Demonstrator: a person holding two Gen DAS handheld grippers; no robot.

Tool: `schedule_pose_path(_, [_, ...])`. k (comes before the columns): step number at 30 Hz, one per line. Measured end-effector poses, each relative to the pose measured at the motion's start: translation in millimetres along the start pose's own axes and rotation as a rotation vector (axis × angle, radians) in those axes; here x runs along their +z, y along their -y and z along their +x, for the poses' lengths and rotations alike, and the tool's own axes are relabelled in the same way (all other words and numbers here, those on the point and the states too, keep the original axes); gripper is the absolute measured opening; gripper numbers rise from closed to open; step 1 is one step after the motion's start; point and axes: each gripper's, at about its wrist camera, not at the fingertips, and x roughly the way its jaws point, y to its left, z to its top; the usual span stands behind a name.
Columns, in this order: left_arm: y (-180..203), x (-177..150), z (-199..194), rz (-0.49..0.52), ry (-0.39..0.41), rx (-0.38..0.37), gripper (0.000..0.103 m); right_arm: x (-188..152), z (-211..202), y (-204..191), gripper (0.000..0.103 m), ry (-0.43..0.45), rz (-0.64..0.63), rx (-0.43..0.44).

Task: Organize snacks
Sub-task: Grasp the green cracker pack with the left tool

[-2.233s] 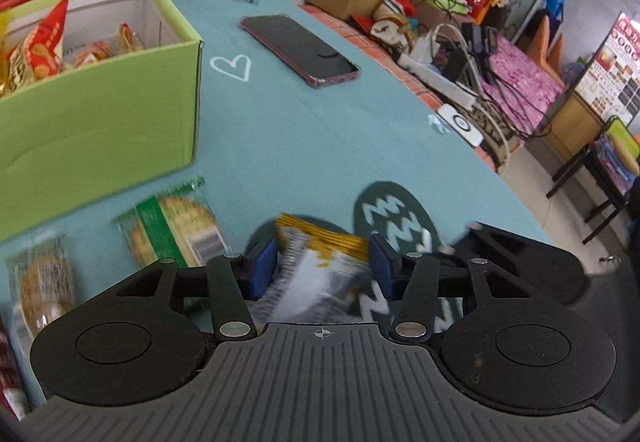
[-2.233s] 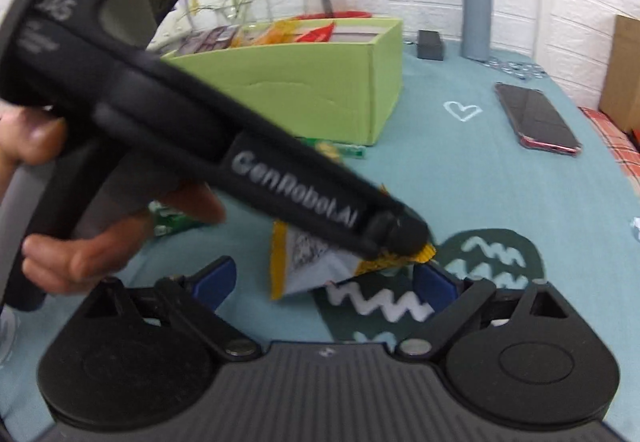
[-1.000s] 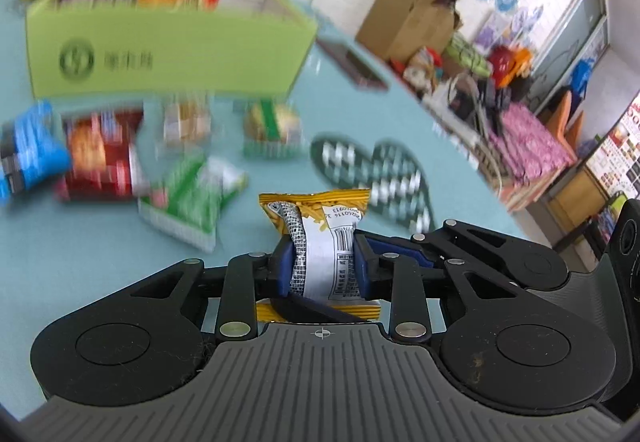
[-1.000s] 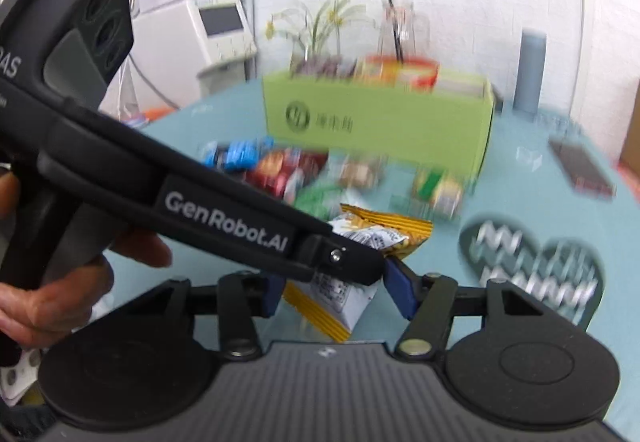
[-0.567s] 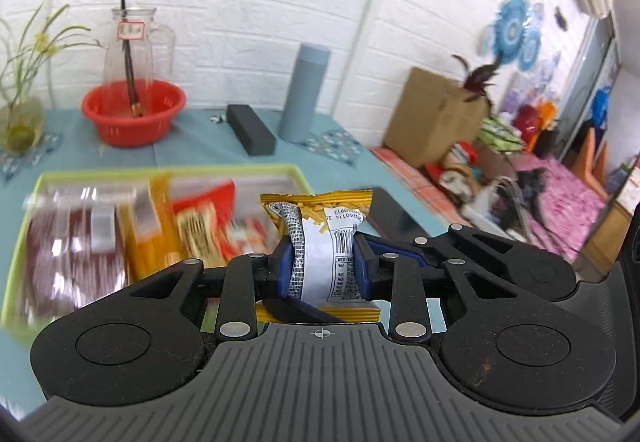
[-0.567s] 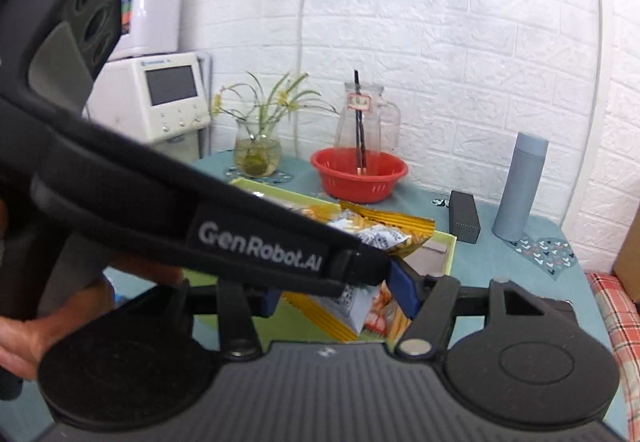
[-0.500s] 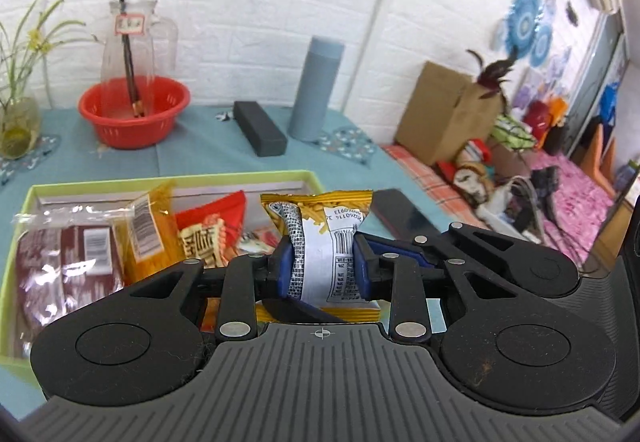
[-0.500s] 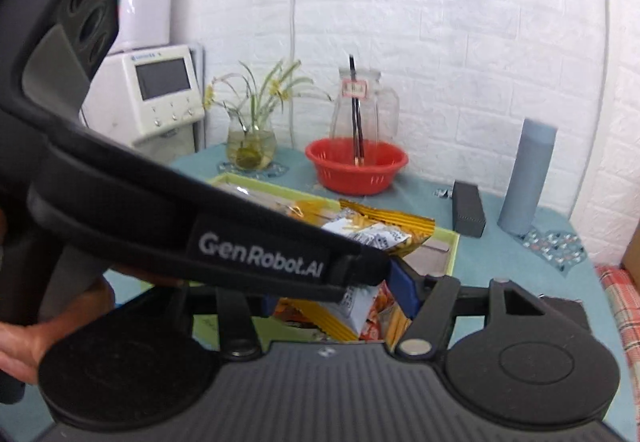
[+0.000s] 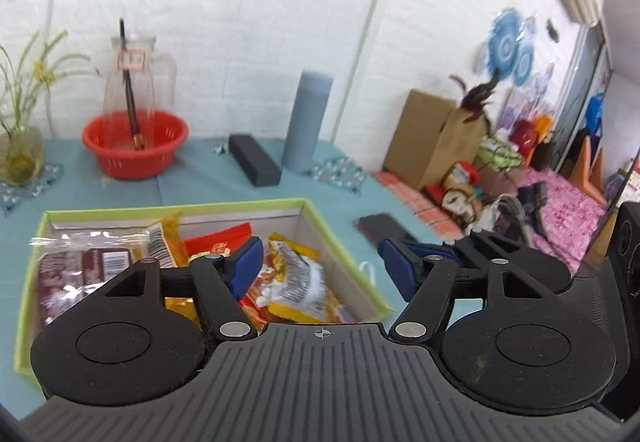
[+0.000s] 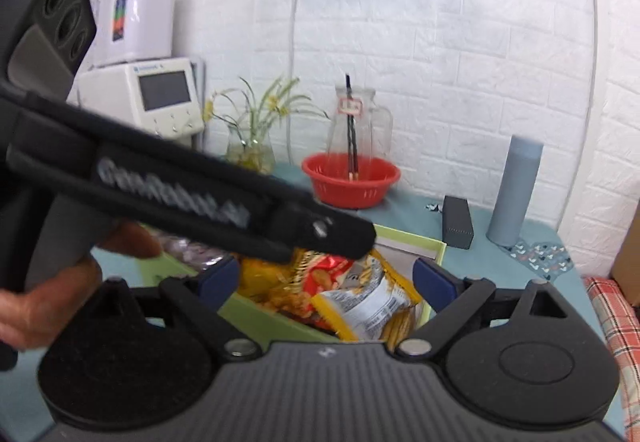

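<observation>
A green box (image 9: pixel 344 250) on the teal table holds several snack packets. The yellow and silver snack packet (image 9: pixel 298 282) lies inside it at the right end, on red and orange packets. My left gripper (image 9: pixel 320 264) is open and empty above that end of the box. In the right wrist view the same packet (image 10: pixel 368 302) lies in the box (image 10: pixel 436 254), and my right gripper (image 10: pixel 326 282) is open and empty just in front of it. The left gripper's black body (image 10: pixel 192 198) crosses that view above the box.
A red basket (image 9: pixel 134 148) with a glass jug, a grey bottle (image 9: pixel 306 120), a black case (image 9: pixel 254 164) and a plant vase (image 9: pixel 20 154) stand behind the box. A phone (image 9: pixel 378 228) lies right of it. A cardboard box (image 9: pixel 432 138) stands off the table.
My left gripper has opened and let go of the yellow and silver packet, which now lies in the green box. Before that it carried the packet from the table up over the box.
</observation>
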Motion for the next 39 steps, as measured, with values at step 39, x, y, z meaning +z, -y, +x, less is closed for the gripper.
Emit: schedule_pose_path(39, [30.8, -187.3, -94.5, -0.157, -0.306, 0.012, 0.055, -137.6, -100.5, -111.1, 0.094, -0.227, 0.011, 0.103])
